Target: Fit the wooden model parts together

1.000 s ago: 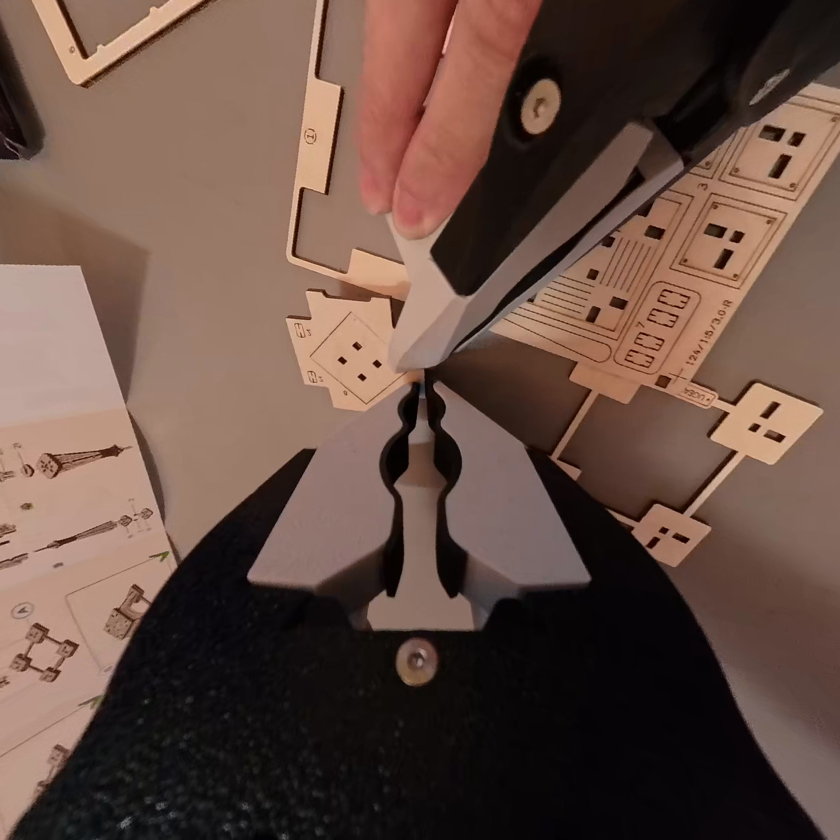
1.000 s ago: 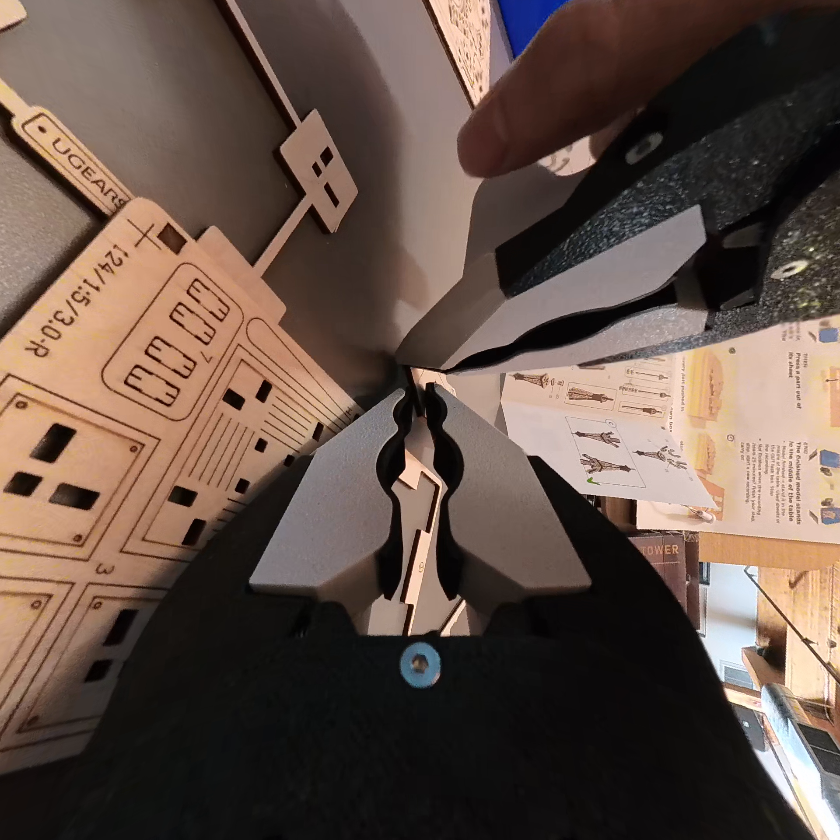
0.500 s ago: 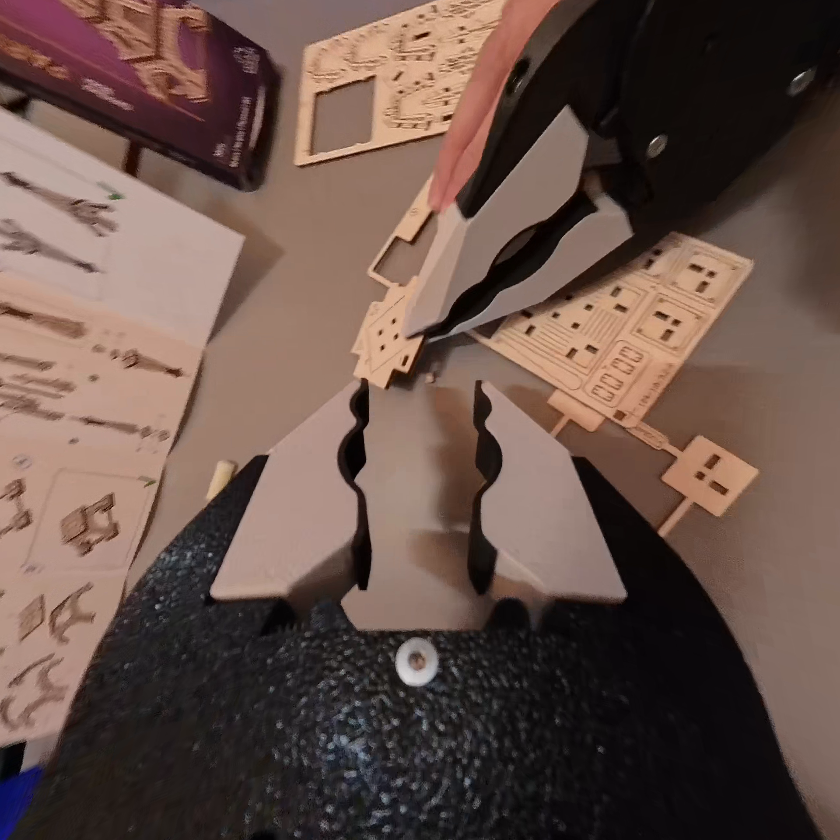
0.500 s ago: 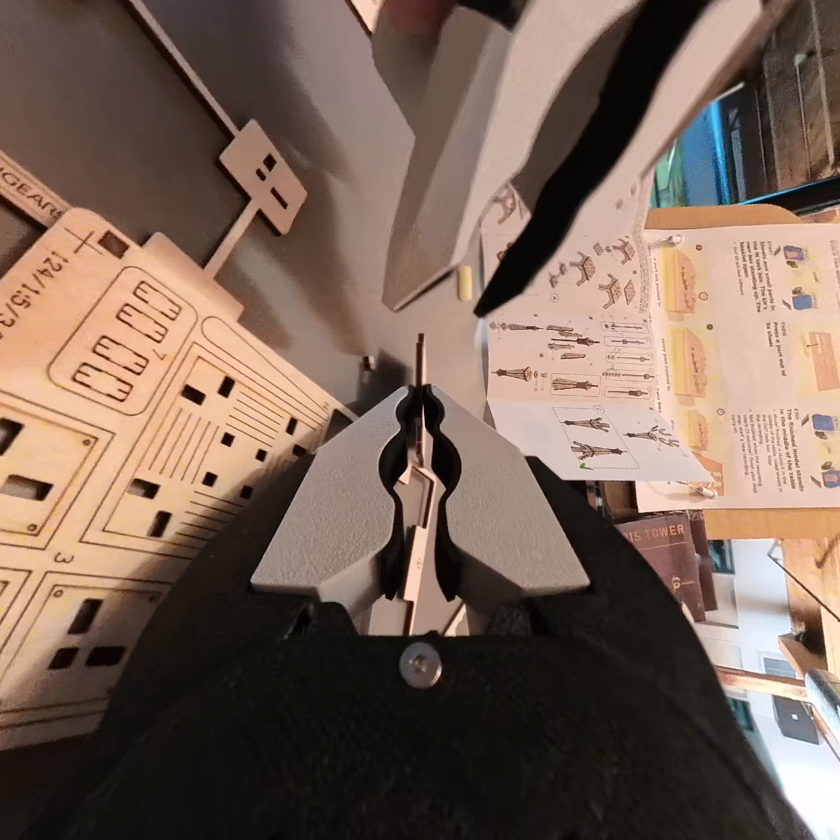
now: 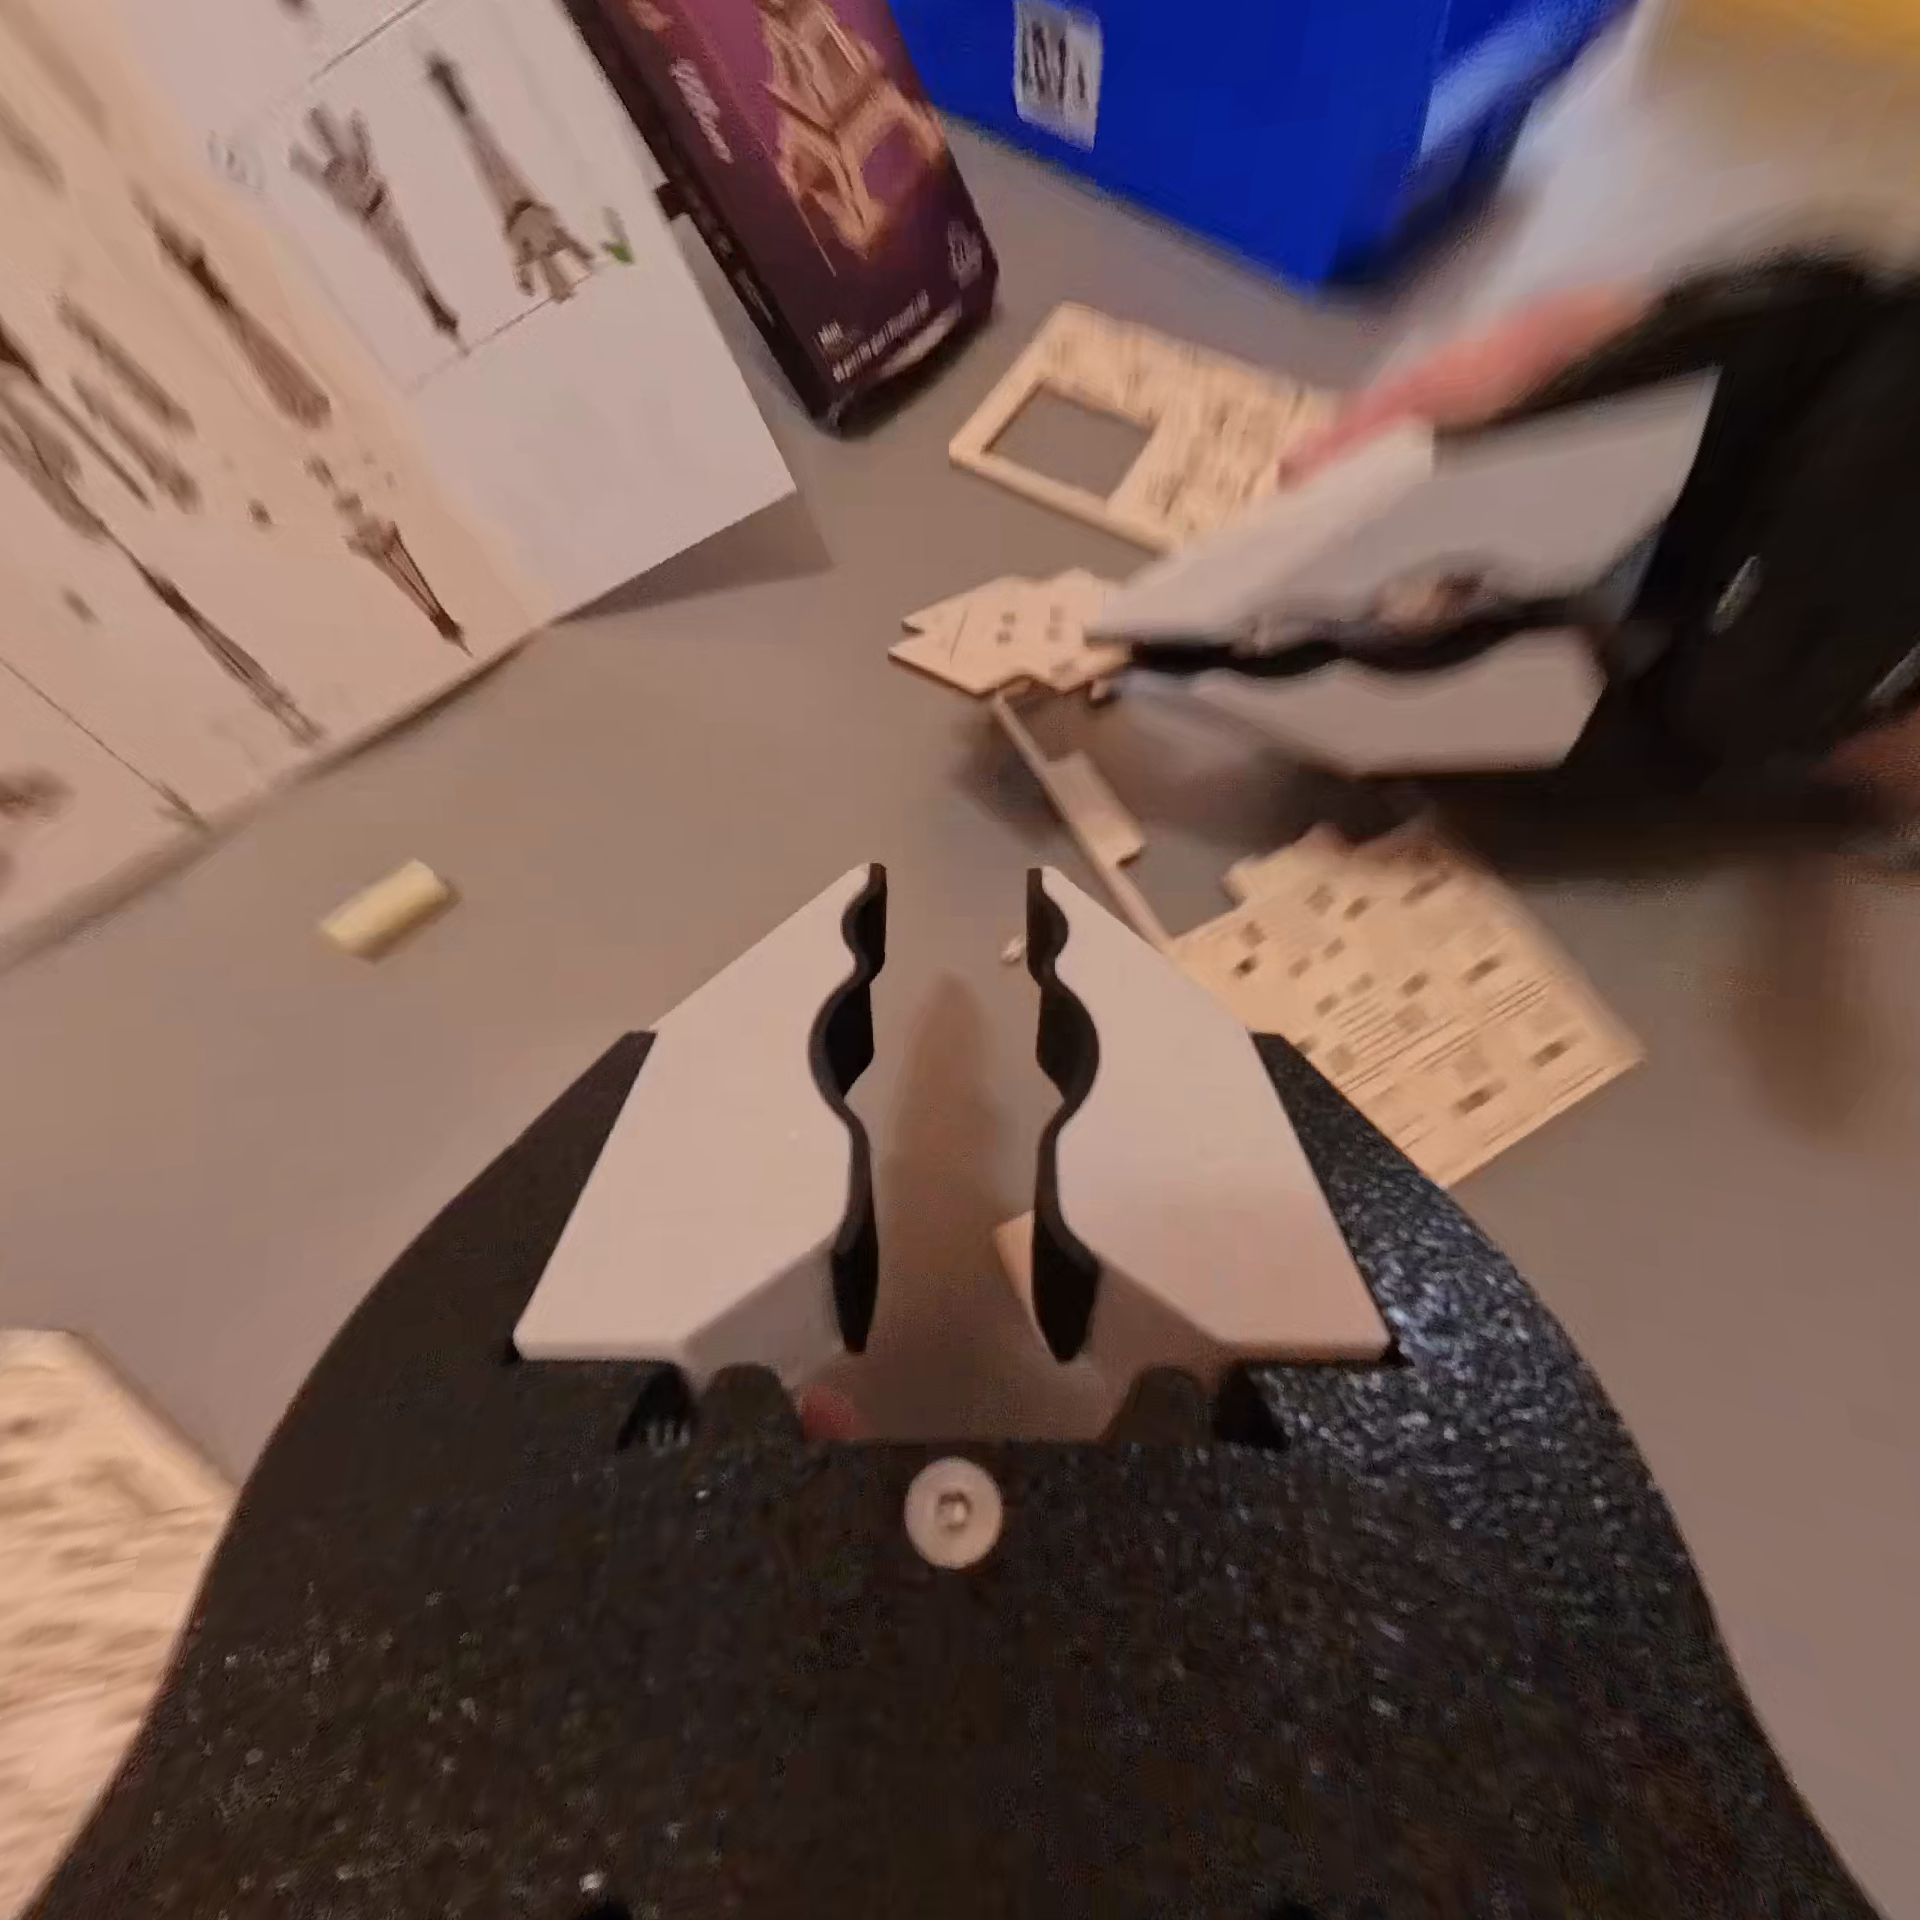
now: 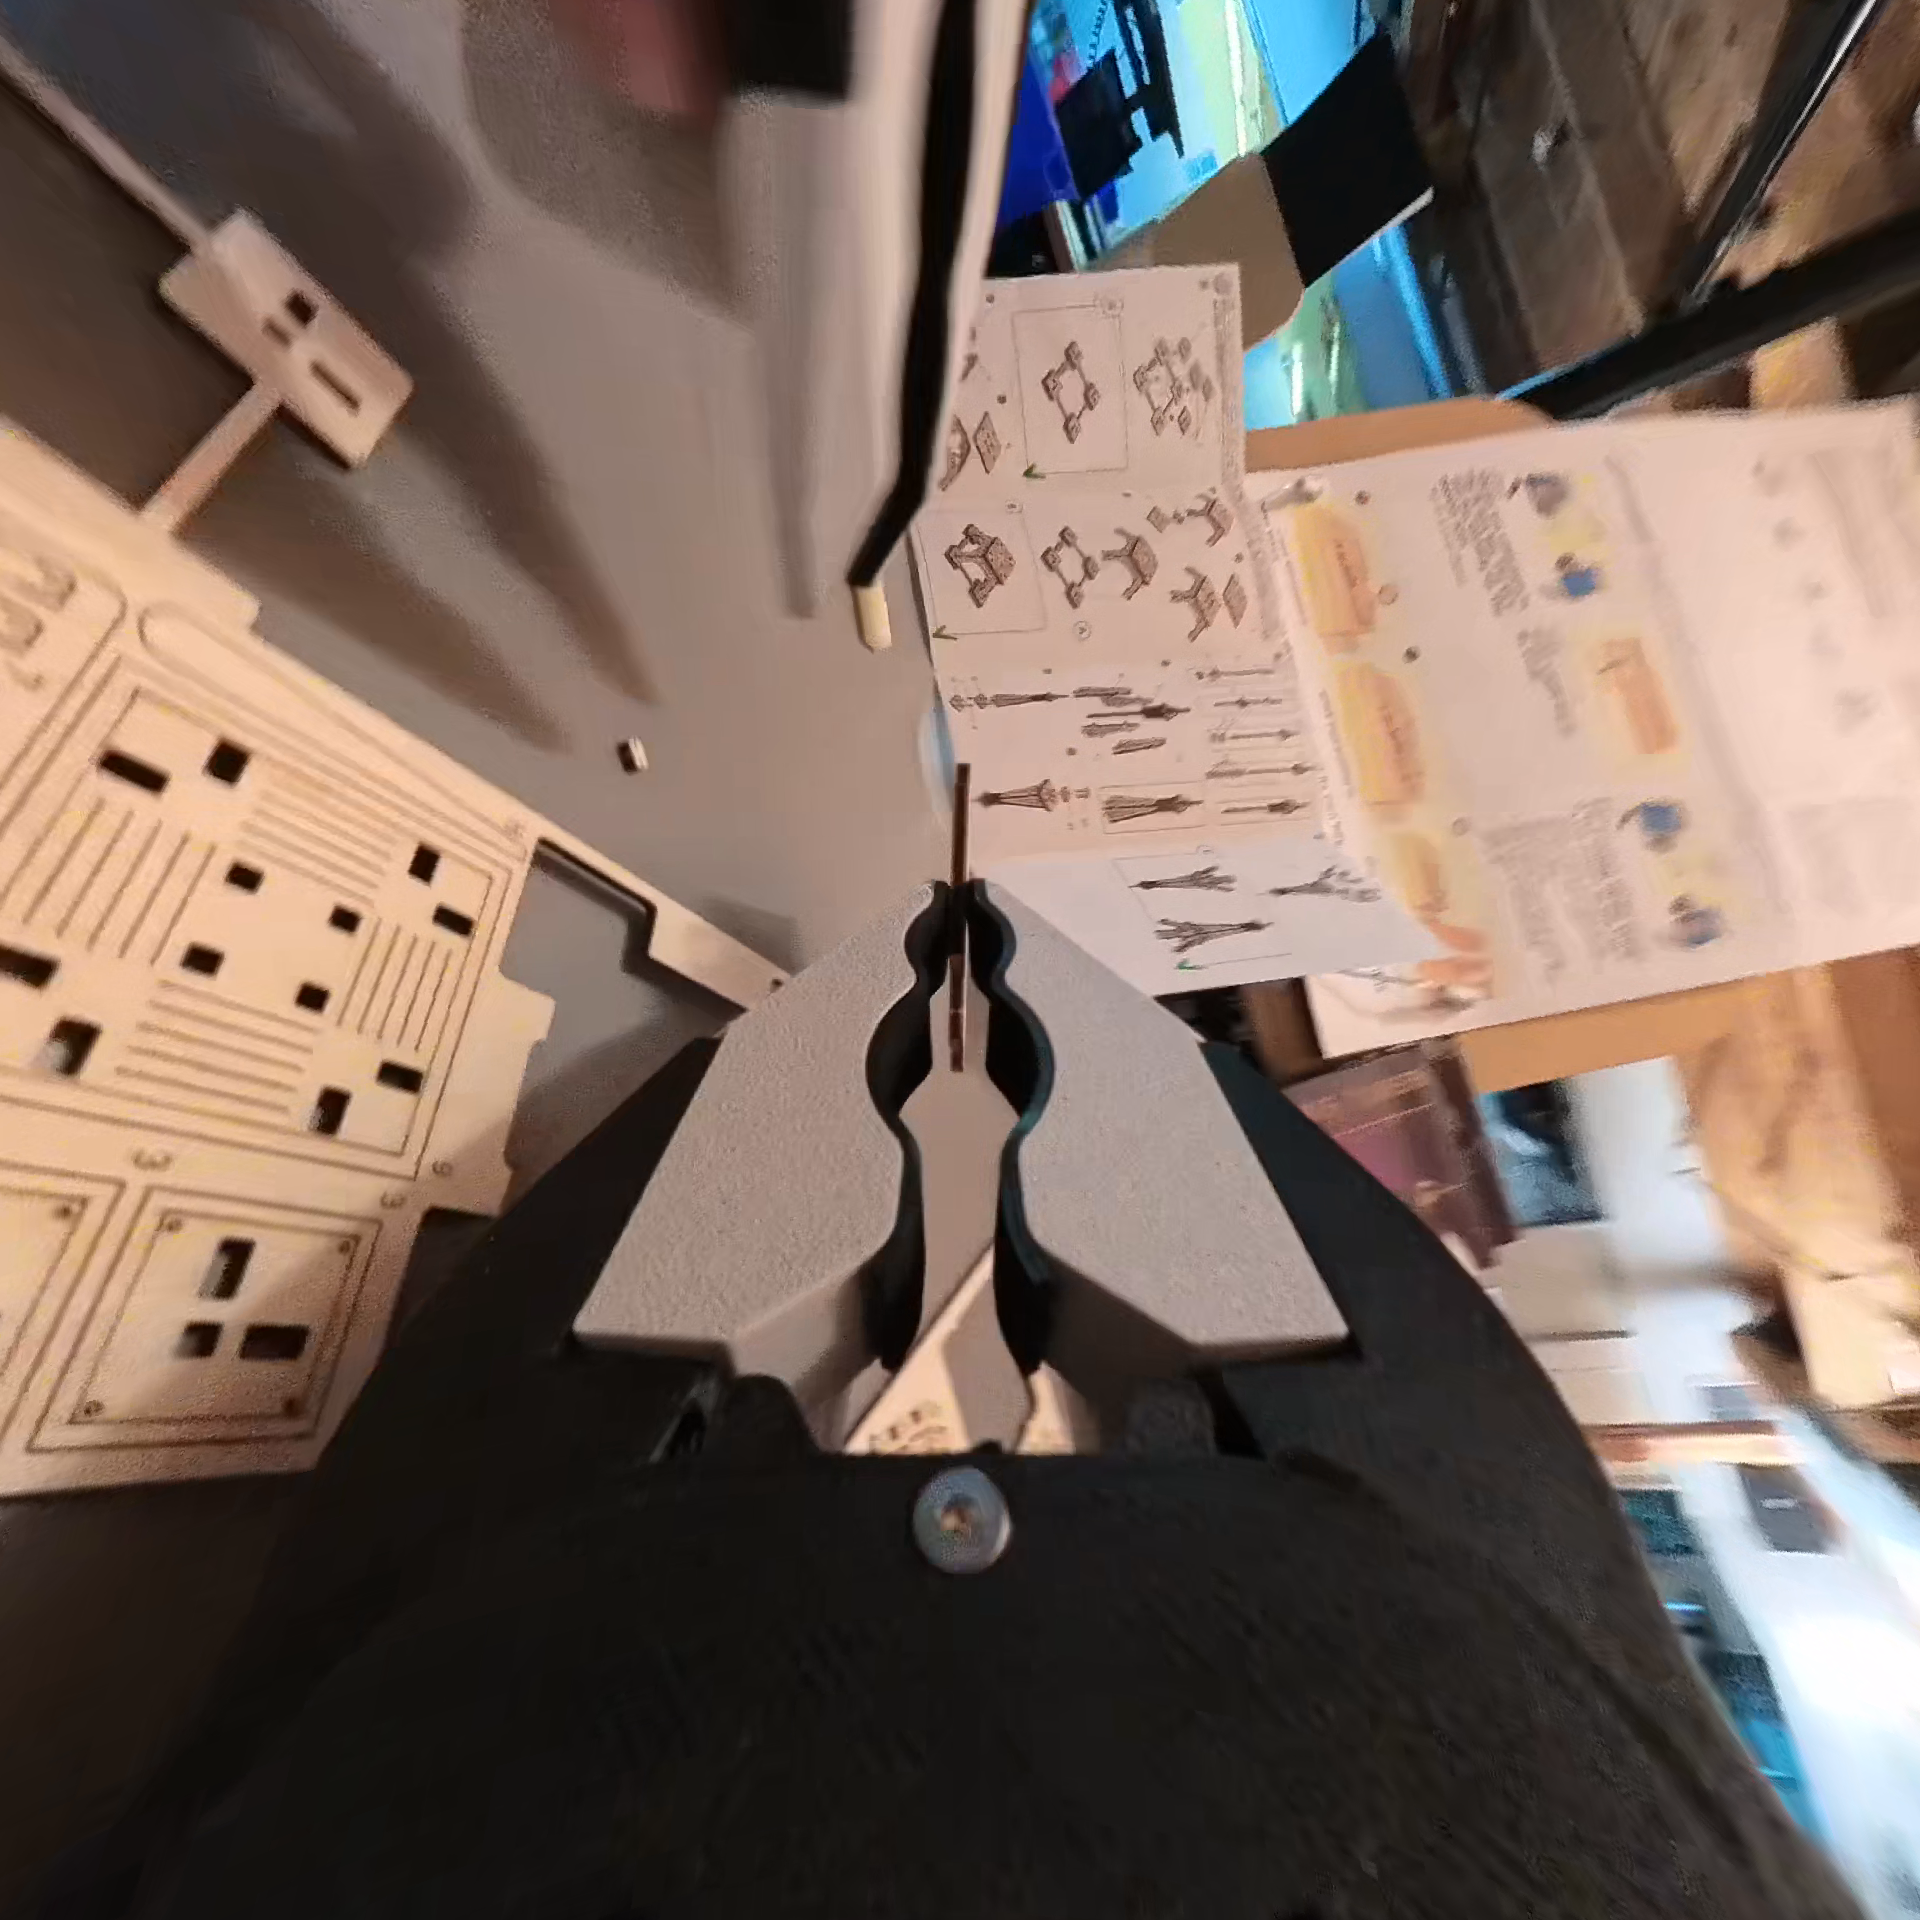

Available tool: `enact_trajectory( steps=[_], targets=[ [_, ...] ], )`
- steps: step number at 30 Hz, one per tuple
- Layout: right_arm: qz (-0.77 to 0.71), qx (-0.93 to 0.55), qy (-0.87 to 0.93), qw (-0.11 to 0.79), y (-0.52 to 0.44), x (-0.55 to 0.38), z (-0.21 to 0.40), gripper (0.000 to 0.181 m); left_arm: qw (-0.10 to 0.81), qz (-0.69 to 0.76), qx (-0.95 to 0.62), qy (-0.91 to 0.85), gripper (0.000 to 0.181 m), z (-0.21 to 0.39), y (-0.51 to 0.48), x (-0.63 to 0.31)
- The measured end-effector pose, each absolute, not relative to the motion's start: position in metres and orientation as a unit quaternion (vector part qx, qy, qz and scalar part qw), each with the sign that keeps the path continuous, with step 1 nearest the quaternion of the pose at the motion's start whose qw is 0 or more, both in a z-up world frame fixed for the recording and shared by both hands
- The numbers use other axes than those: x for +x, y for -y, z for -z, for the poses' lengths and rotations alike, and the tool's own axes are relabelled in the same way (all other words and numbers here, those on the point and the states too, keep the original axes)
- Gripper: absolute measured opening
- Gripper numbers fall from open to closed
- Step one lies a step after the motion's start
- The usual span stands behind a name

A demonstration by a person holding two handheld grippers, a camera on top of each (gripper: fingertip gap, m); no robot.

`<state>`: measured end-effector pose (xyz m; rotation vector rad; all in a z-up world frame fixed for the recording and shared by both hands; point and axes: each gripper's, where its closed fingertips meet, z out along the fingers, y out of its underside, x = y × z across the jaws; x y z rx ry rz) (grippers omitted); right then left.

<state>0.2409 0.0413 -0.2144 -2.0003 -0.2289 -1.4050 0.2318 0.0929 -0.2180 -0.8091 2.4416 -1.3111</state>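
My left gripper (image 5: 956,883) is open and empty, raised above the grey table (image 5: 644,748). My right gripper (image 6: 958,896) is shut on a thin flat wooden part (image 6: 960,821), seen edge-on and sticking out past the tips. In the left wrist view the right gripper (image 5: 1117,639) is far right and blurred, and holds that notched flat part (image 5: 997,634) level above the table. A laser-cut wooden sheet (image 6: 260,987) with slotted parts lies at the left; it also shows in the left wrist view (image 5: 1403,997). The left gripper shows blurred at the top of the right wrist view (image 6: 935,260).
Instruction sheets (image 5: 416,364) (image 6: 1143,675) lie on the table. A purple box (image 5: 831,208) and a blue bin (image 5: 1247,125) stand at the back. A second wooden sheet (image 5: 1132,436), an empty frame strip (image 5: 1081,800), a cream peg (image 5: 384,906) and a small wooden bit (image 6: 631,755) lie around. My right fingertips sit around 6 cm from my left ones. The left tips stand about 12 cm off the cream peg (image 5: 384,906).
My left gripper has opened and drawn back from the right gripper's tips. The right gripper still holds the wooden part and has swung away to the right.
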Motion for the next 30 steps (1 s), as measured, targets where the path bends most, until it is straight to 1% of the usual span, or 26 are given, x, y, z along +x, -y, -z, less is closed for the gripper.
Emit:
enact_trajectory(
  steps=[3, 5, 6, 7, 11, 12, 13, 15, 17, 19, 20, 21, 22, 24, 26, 28, 30],
  targets=[
    [0.576, -0.744, 0.135, 0.31, -0.049, 0.234, 0.206, 0.001, -0.082, 0.563, -0.386, -0.726, 0.029, 0.191, -0.087, 0.225],
    [0.602, -0.722, 0.171, 0.295, -0.059, 0.226, 0.198, 0.001, -0.189, 0.591, -0.414, -0.666, 0.028, 0.18, -0.087, 0.222],
    [0.615, -0.71, 0.185, 0.289, -0.064, 0.222, 0.194, 0.001, -0.224, 0.595, -0.411, -0.653, 0.028, 0.178, -0.086, 0.218],
    [0.627, -0.697, 0.199, 0.285, -0.068, 0.217, 0.19, 0.001, -0.242, 0.592, -0.412, -0.65, 0.028, 0.178, -0.086, 0.214],
    [0.651, -0.665, 0.24, 0.278, -0.08, 0.201, 0.181, 0.001, -0.248, 0.579, -0.425, -0.65, 0.025, 0.182, -0.09, 0.211],
    [0.657, -0.656, 0.246, 0.276, -0.081, 0.198, 0.178, 0.001, -0.258, 0.576, -0.427, -0.647, 0.021, 0.183, -0.09, 0.21],
    [0.66, -0.653, 0.251, 0.272, -0.082, 0.197, 0.178, 0.001, -0.275, 0.581, -0.425, -0.638, 0.012, 0.18, -0.089, 0.208],
    [0.665, -0.65, 0.255, 0.267, -0.083, 0.196, 0.177, 0.001, -0.298, 0.59, -0.427, -0.617, 0.004, 0.176, -0.089, 0.206],
    [0.65, -0.656, 0.256, 0.284, -0.085, 0.194, 0.179, 0.002, -0.301, 0.597, -0.42, -0.614, 0.002, 0.175, -0.091, 0.205],
    [0.626, -0.675, 0.231, 0.316, -0.084, 0.197, 0.183, 0.013, -0.285, 0.607, -0.424, -0.609, 0.0, 0.173, -0.094, 0.208],
    [0.614, -0.678, 0.198, 0.352, -0.081, 0.198, 0.177, 0.027, -0.27, 0.608, -0.432, -0.609, 0.0, 0.174, -0.098, 0.211],
    [0.587, -0.686, 0.156, 0.402, -0.077, 0.198, 0.171, 0.037, -0.258, 0.609, -0.437, -0.61, 0.0, 0.175, -0.101, 0.214],
    [0.545, -0.694, 0.106, 0.458, -0.072, 0.2, 0.167, 0.038, -0.245, 0.612, -0.442, -0.608, 0.0, 0.175, -0.105, 0.216],
    [0.43, -0.697, -0.008, 0.573, -0.063, 0.203, 0.158, 0.05, -0.24, 0.623, -0.44, -0.601, 0.0, 0.17, -0.109, 0.216],
    [0.285, -0.69, -0.126, 0.654, -0.055, 0.21, 0.155, 0.058, -0.244, 0.641, -0.427, -0.59, 0.0, 0.164, -0.109, 0.212],
    [0.094, -0.659, -0.227, 0.711, -0.053, 0.213, 0.156, 0.065, -0.25, 0.661, -0.417, -0.572, 0.0, 0.157, -0.108, 0.209],
    [-0.088, -0.619, -0.257, 0.737, -0.058, 0.201, 0.154, 0.056, -0.26, 0.67, -0.403, -0.566, 0.0, 0.155, -0.104, 0.203]
  ],
)
